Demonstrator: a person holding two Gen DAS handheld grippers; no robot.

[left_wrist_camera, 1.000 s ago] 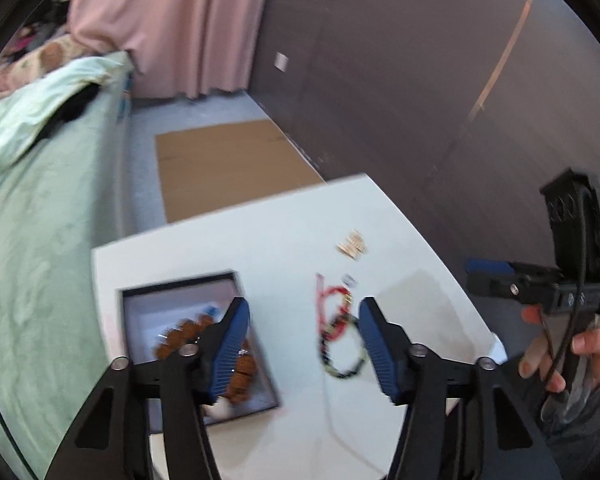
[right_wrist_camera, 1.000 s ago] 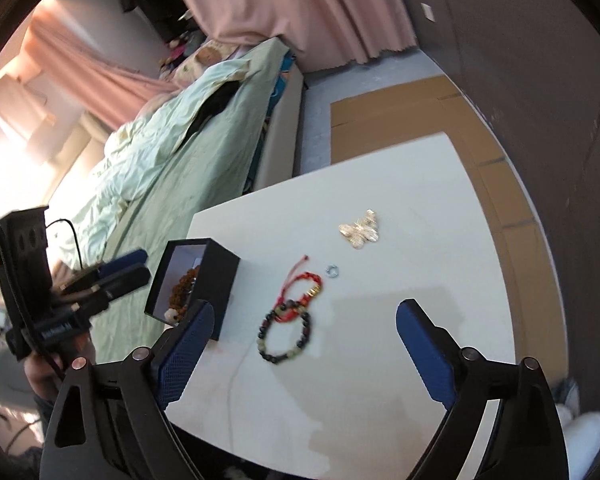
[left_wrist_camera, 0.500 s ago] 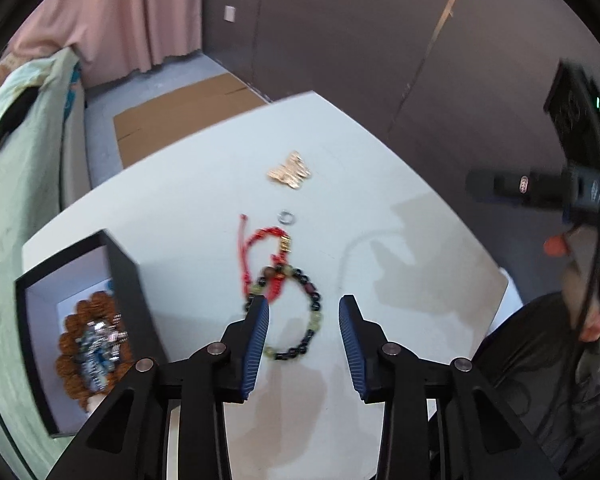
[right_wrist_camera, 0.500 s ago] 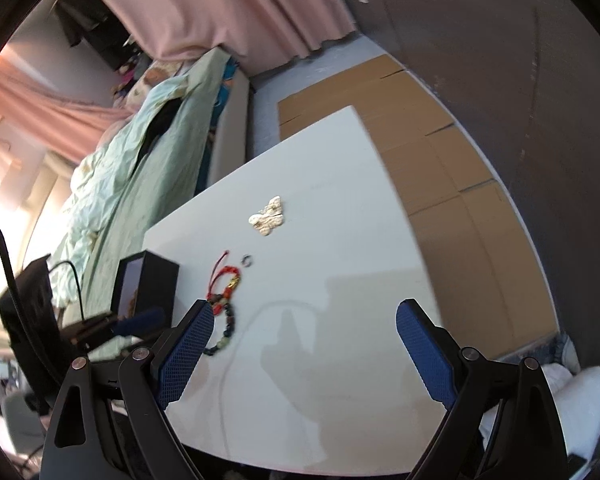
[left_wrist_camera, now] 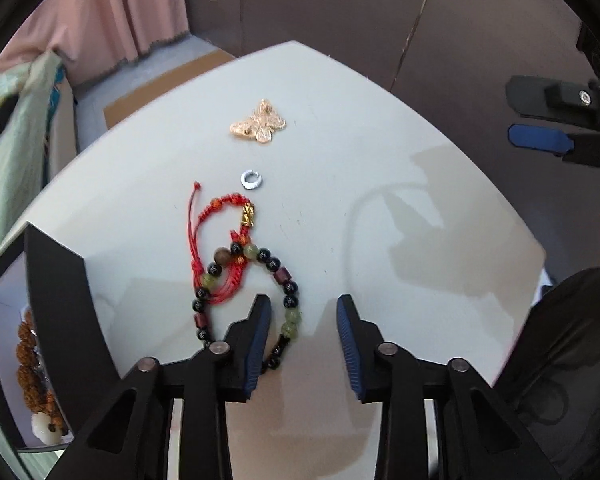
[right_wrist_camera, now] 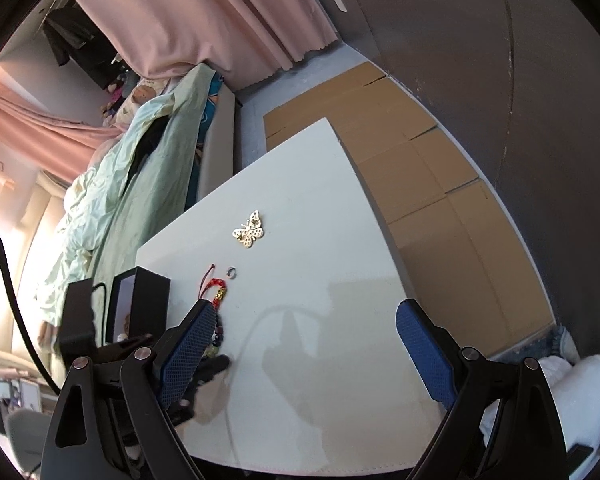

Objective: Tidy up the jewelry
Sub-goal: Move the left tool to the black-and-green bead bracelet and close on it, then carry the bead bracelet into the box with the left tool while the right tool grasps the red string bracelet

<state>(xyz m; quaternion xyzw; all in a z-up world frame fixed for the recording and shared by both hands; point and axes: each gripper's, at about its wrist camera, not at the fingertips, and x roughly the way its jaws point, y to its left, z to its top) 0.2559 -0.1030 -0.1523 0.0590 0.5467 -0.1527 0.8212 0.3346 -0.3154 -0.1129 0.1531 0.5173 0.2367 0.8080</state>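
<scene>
A dark beaded bracelet (left_wrist_camera: 252,292) lies on the white table (left_wrist_camera: 380,184), tangled with a red cord bracelet (left_wrist_camera: 220,236). Beyond them lie a small silver ring (left_wrist_camera: 251,179) and a gold butterfly brooch (left_wrist_camera: 259,124). A black jewelry box (left_wrist_camera: 56,300) at the left holds a brown bead bracelet (left_wrist_camera: 30,376). My left gripper (left_wrist_camera: 303,312) is open and empty, its left finger over the beaded bracelet's near side. My right gripper (right_wrist_camera: 304,320) is wide open and empty above the table; the brooch (right_wrist_camera: 249,233), ring (right_wrist_camera: 231,272) and box (right_wrist_camera: 140,300) lie ahead.
A bed with a green quilt (right_wrist_camera: 140,168) runs along the table's left side. Flattened cardboard (right_wrist_camera: 412,176) covers the floor beyond and right of the table. A dark wall (left_wrist_camera: 340,8) stands behind. Pink curtains (right_wrist_camera: 204,12) hang at the back.
My left gripper has swung right from the box to the beaded bracelet, dropped closer to the table and narrowed its jaws. My right gripper has turned right, still wide open.
</scene>
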